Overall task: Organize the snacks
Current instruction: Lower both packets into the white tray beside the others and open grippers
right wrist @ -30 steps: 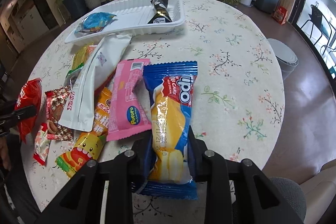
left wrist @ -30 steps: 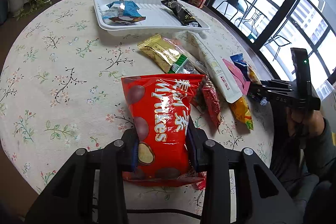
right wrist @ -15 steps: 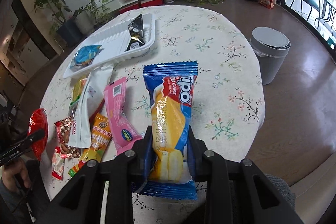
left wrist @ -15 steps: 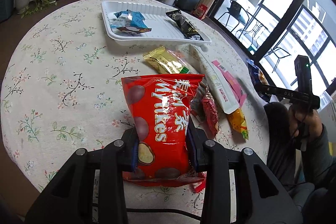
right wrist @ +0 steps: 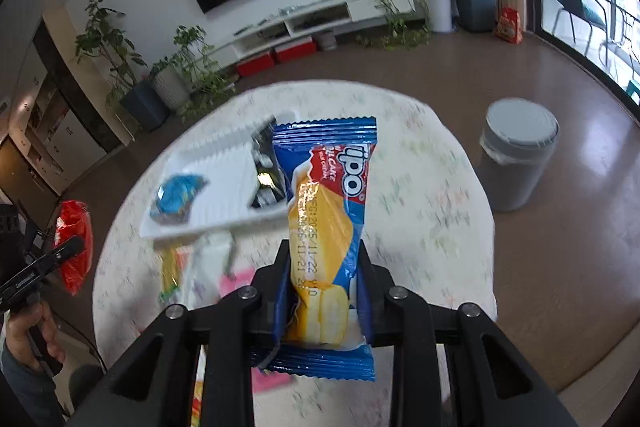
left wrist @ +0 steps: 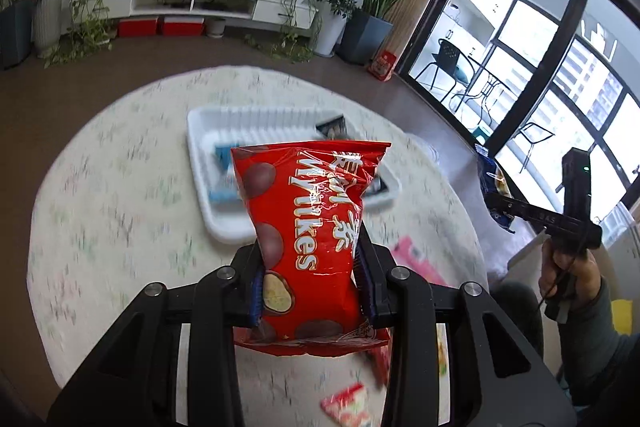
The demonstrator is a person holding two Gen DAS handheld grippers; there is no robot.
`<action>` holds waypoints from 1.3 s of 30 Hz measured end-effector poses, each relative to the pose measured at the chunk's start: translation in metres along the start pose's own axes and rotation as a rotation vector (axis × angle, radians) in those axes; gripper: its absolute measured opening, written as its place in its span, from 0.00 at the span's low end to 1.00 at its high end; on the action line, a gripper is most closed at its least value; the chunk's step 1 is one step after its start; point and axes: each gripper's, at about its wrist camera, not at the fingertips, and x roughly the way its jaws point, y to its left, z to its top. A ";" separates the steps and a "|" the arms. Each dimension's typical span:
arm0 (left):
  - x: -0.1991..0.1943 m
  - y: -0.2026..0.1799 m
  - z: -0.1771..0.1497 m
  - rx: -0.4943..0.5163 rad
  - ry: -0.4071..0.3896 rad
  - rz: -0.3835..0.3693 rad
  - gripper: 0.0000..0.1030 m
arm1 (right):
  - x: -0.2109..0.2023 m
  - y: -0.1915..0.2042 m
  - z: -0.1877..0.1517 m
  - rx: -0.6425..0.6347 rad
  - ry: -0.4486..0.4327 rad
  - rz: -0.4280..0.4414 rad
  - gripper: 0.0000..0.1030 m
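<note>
Snacks are held tight in both grippers. A red bag (left wrist: 308,247) is squeezed between the left gripper (left wrist: 310,279) fingers. A blue cake pack (right wrist: 326,227) is pinched by the right gripper (right wrist: 324,287), white tray (right wrist: 224,167) far ahead.

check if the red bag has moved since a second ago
Yes. The red bag, clamped in the left gripper, has been lifted off the table; it now hangs above it, in front of the tray.
</note>
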 end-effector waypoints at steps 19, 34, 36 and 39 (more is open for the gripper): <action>0.171 -0.017 0.087 0.030 0.200 0.110 0.32 | 0.138 0.103 0.078 -0.234 0.137 0.032 0.29; 0.225 -0.007 0.067 0.042 0.257 0.222 0.34 | 0.198 0.106 0.069 -0.254 0.235 -0.001 0.29; 0.228 -0.004 0.064 0.046 0.259 0.231 0.34 | 0.203 0.105 0.067 -0.260 0.244 -0.017 0.29; 0.230 -0.003 0.064 0.039 0.258 0.236 0.34 | 0.205 0.105 0.064 -0.260 0.246 -0.027 0.29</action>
